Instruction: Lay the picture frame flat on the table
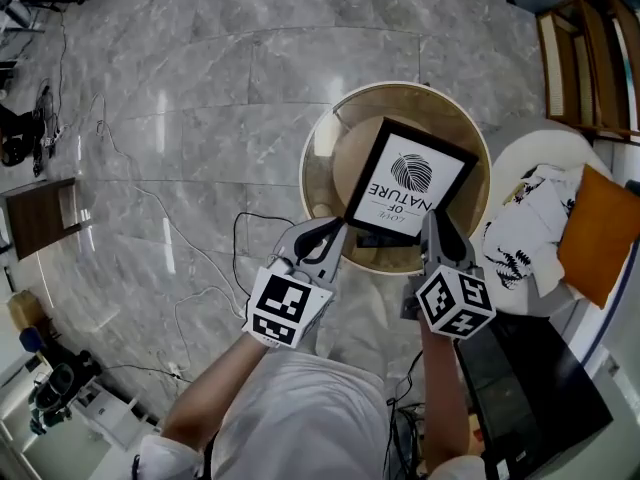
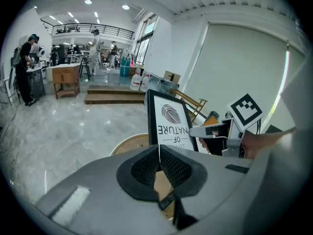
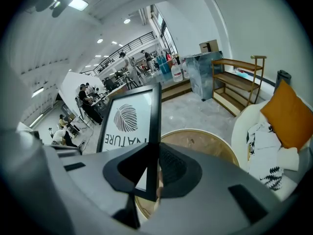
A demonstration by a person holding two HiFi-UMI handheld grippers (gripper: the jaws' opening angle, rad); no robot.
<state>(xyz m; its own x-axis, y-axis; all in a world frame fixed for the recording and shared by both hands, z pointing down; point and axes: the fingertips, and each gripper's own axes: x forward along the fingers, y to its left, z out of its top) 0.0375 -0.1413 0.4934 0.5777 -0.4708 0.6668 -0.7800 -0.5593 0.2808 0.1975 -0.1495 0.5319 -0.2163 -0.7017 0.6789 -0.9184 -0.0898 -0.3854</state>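
Head view: left claw (image 1: 336, 232), right claw (image 1: 433, 224) clamp frame (image 1: 408, 183).

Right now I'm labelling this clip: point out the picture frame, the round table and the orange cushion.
picture frame (image 1: 410, 183): head view, middle of the white print.
round table (image 1: 350, 158): head view, bare wooden top left of the frame.
orange cushion (image 1: 598, 233): head view, middle of its face.

Side by side, left gripper (image 1: 335, 230) and right gripper (image 1: 432, 224) point forward, fingers clamped nearly together.
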